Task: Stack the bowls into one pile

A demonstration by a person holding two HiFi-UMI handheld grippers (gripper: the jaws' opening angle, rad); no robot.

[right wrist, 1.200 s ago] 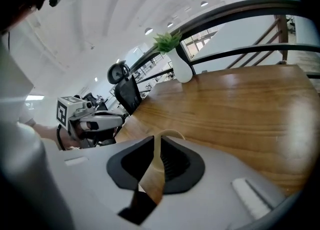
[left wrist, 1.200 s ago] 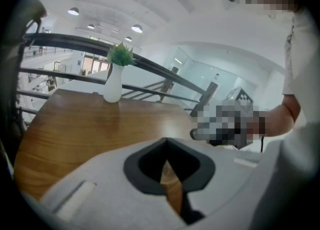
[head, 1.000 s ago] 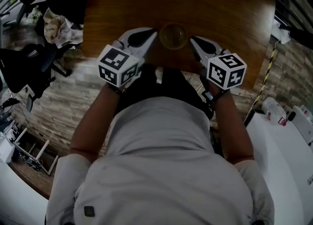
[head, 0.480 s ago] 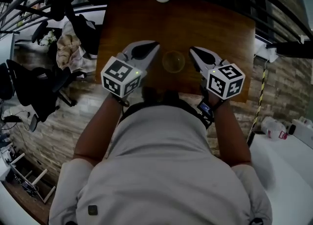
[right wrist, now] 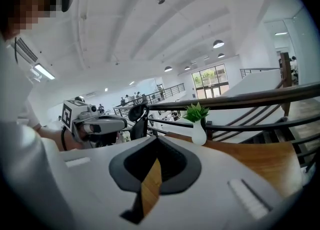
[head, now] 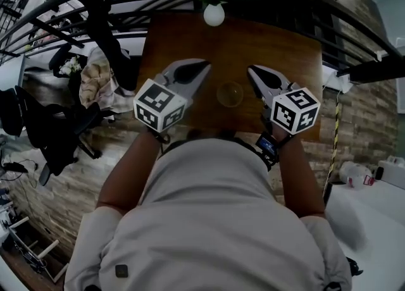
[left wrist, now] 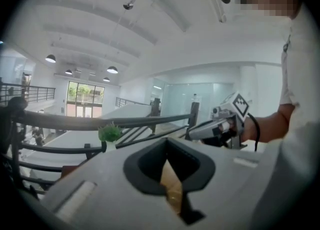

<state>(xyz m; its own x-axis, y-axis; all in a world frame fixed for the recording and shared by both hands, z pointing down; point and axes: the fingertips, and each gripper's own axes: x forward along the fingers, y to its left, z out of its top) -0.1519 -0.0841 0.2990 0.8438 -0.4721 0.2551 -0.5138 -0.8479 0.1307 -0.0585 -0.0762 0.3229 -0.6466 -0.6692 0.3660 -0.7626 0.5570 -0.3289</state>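
One pile of small round amber-tinted bowls (head: pixel 229 93) sits at frame centre on the brown wooden bench (head: pixel 288 49), near its lower edge. Flanking it without touching: left hand-held gripper (head: pixel 202 64) and right hand-held gripper (head: pixel 252 70), both with jaws together on nothing. Likely reason: stacking looks finished, so neither needs a hold. A white vase with green plant (head: pixel 214 14) stands at upper centre, well clear.
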